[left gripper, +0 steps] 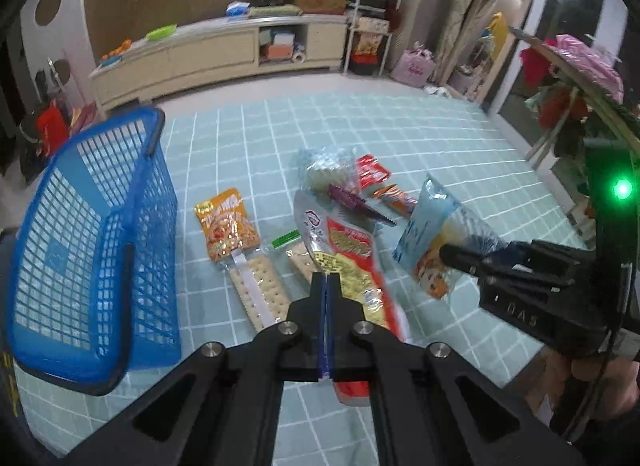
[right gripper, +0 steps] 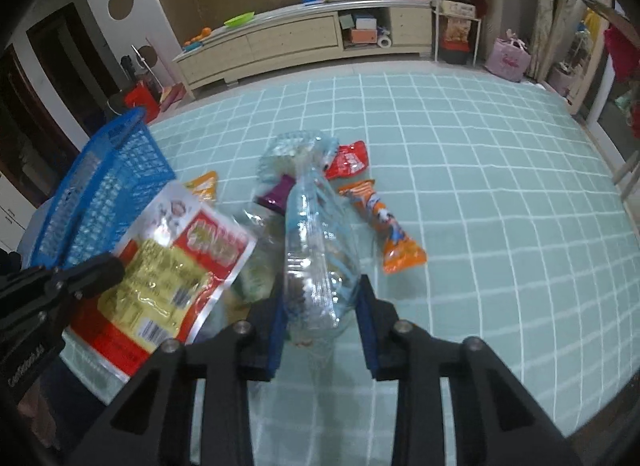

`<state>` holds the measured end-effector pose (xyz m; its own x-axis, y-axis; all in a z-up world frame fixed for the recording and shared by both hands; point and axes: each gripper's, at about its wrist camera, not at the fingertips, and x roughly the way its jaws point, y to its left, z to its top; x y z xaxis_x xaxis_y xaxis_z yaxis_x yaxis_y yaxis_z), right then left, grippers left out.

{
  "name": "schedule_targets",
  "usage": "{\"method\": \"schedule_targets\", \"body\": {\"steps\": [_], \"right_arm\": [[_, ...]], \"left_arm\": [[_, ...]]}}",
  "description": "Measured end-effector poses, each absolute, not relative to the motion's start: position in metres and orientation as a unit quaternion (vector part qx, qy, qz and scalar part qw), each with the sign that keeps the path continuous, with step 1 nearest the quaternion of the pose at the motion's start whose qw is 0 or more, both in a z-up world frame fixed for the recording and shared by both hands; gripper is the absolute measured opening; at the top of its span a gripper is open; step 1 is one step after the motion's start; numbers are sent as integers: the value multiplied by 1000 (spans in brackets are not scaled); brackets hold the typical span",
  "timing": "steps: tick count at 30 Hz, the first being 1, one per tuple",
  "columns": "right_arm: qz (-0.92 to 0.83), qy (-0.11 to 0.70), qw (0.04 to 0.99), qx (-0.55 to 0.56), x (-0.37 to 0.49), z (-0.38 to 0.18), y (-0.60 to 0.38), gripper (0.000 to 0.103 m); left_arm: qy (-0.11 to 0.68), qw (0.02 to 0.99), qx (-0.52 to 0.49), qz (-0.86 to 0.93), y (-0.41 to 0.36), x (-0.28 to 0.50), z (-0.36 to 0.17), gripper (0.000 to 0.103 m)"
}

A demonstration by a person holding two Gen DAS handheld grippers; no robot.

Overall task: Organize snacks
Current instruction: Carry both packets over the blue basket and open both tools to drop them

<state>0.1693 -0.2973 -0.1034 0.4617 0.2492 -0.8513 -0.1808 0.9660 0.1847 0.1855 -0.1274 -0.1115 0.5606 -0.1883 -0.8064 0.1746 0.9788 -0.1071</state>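
Two grippers I see, each one holding a snack. My left gripper [left gripper: 327, 278] is pinched on the red and yellow packet [left gripper: 352, 262] at frame centre, right of the blue basket [left gripper: 96, 234]. My right gripper [right gripper: 320, 306] clamps the pale blue clear bag [right gripper: 316, 234] at centre, above the checked mat [right gripper: 500, 193].

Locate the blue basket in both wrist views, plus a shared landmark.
Left wrist: the blue basket fills the left side, standing on the teal checked cloth.
Right wrist: blue basket at left, partly behind the red-and-yellow snack pack.
Shared landmark: the cream cabinet along the far wall.
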Motion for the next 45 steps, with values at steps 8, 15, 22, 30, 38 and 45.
{"method": "schedule_targets", "body": {"steps": [8,15,22,30,38,45], "right_arm": [[129,488,862,56,139,-71,-279,37],[152,466,871,47,132,-43,-239,37],[193,440,877,34,138,-15,-185,37],[228,427,875,11,160,-3,-132,37],[249,452,857,0,198,-18,-89,37],[253,492,833,-3,235,-47,-63,37]], "left_arm": [[423,899,15,-113,-105,158,-74,0],[387,917,19,-95,-53,141,-36,0],[373,926,23,-63,5,137,-11,0],[373,927,6,-36,64,152,-1,0],[389,921,-12,-38,93,195,-20,0],[413,910,-10,-36,103,228,-46,0]]}}
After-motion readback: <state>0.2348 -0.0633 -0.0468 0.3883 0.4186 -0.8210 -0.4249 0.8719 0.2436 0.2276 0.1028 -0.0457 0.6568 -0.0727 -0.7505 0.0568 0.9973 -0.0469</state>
